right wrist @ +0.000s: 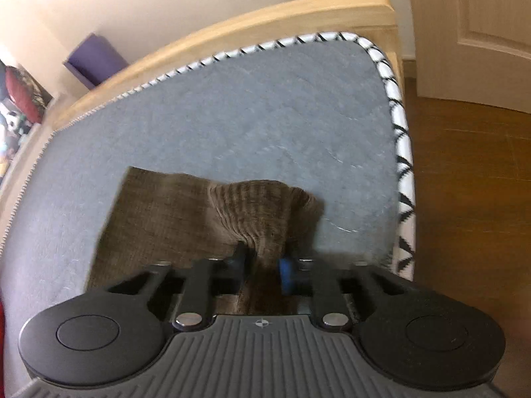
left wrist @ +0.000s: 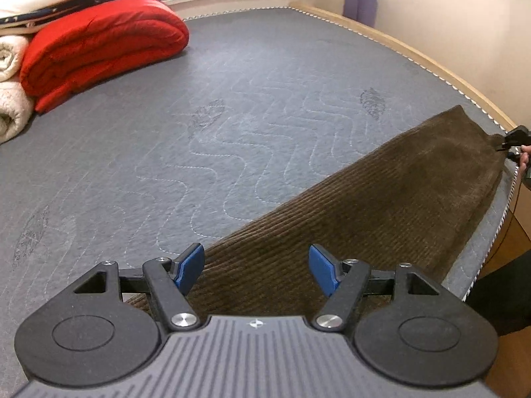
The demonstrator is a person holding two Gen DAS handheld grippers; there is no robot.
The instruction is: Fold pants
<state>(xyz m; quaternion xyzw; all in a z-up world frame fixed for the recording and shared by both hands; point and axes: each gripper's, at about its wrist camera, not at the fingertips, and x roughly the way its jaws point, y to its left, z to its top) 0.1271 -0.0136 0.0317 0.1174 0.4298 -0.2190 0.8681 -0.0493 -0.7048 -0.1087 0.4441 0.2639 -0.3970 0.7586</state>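
Brown corduroy pants (left wrist: 381, 199) lie flat on the grey quilted mattress (left wrist: 199, 132), long axis running along the mattress's near edge from below the left gripper (left wrist: 257, 270) out toward the right-hand corner by the wooden bed frame (left wrist: 431, 63). Left gripper: jaws well apart, blue pads (left wrist: 190, 267) hanging just above the cloth, nothing between them; fabric lies directly under and ahead of the fingers. Right gripper (right wrist: 262, 265): jaws nearly together, clamped on a bunched ridge of the pants at their far end, cloth puckering up ahead of the pads; this end sits near the corner with black-and-white piping (right wrist: 401, 152). In the left wrist view the right gripper shows small at the far end of the garment. Red folded quilt (left wrist: 103, 46) and cream blankets (left wrist: 13, 76) sit well apart at the opposite side. Judgement: right hand has its end; the left is nearer the free end and needs to drop and close there before any fold along the long axis.
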